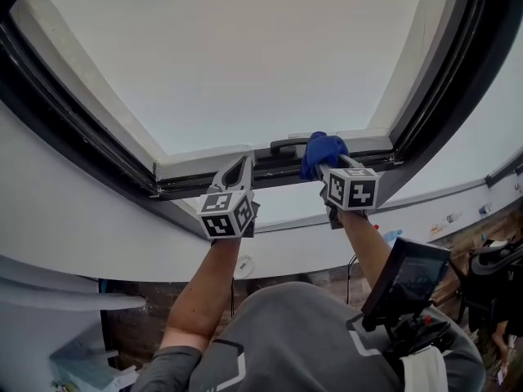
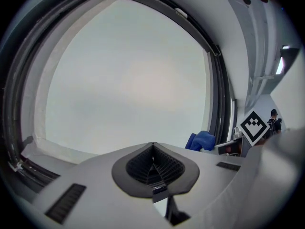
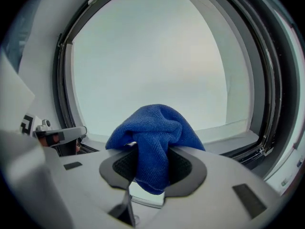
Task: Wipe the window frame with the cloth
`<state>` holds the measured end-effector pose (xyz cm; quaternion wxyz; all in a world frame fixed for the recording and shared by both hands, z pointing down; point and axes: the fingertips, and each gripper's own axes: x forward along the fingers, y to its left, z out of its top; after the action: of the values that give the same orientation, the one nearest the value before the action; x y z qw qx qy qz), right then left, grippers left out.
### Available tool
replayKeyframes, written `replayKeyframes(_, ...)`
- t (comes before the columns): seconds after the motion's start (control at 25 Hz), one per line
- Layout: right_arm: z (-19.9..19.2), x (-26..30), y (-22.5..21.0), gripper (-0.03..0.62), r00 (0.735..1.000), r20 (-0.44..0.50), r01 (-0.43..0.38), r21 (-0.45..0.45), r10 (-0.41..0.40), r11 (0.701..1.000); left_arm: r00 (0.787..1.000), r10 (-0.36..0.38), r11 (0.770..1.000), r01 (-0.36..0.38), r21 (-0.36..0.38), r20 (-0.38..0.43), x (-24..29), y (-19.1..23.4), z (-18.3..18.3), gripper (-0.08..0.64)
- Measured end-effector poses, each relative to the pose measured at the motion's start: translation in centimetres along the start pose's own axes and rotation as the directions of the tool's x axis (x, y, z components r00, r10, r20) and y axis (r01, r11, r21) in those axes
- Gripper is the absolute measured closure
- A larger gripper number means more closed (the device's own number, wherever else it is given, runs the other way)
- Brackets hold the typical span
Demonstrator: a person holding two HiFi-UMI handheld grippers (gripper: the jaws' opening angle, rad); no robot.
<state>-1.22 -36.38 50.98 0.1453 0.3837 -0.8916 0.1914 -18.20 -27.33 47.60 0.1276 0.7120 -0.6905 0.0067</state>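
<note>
While the blue cloth [image 3: 155,137] fills the middle of the right gripper view, its looped towelling weave plain to me there, the head view gives only a small blue lump at the lower rail of the window frame [image 1: 204,186], just beside a dark handle [image 1: 288,144]. The right gripper [image 1: 331,170] has its claw pinching the cloth: one fold hangs down between the ribbed dark pads [image 3: 183,166], and the rest bunches over the tips and hides them. I cannot tell from either view whether the cloth presses on the rail.

The left gripper [image 1: 241,166] has its claw pressed together on nothing, the ribbed pads meeting in a thin seam in its own view. Only the head view shows me its pointed tip at the same rail, left of the cloth; contact is unclear. The left gripper view alone catches the cloth from the side, with the right gripper's marker cube [image 2: 253,126] near it.

The frame is dark with grooved channels, bowed by the lenses, and its top is cut off. The pane [image 1: 245,55] is pale and featureless. Low in the head view are bare forearms [image 1: 200,292] and a dark screen [image 1: 404,280].
</note>
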Motion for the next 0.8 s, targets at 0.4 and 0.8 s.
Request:
replayKeyframes(0.4,-3.1,5.4,2.0,0.443,0.994,-0.111,-0.011,-0.08,0.002,0.997,0.994,0.106,0.994,-0.106,-0.015,-0.009,-3.0,4.8,-1.2,0.55)
replayKeyframes(0.8,-3.7,8.7,10.2,0.443,0.981,-0.165,-0.127,-0.139,0.104,0.982,0.976,0.22,0.975,-0.219,-0.034,0.008,-6.8,10.3,-1.1,0.55)
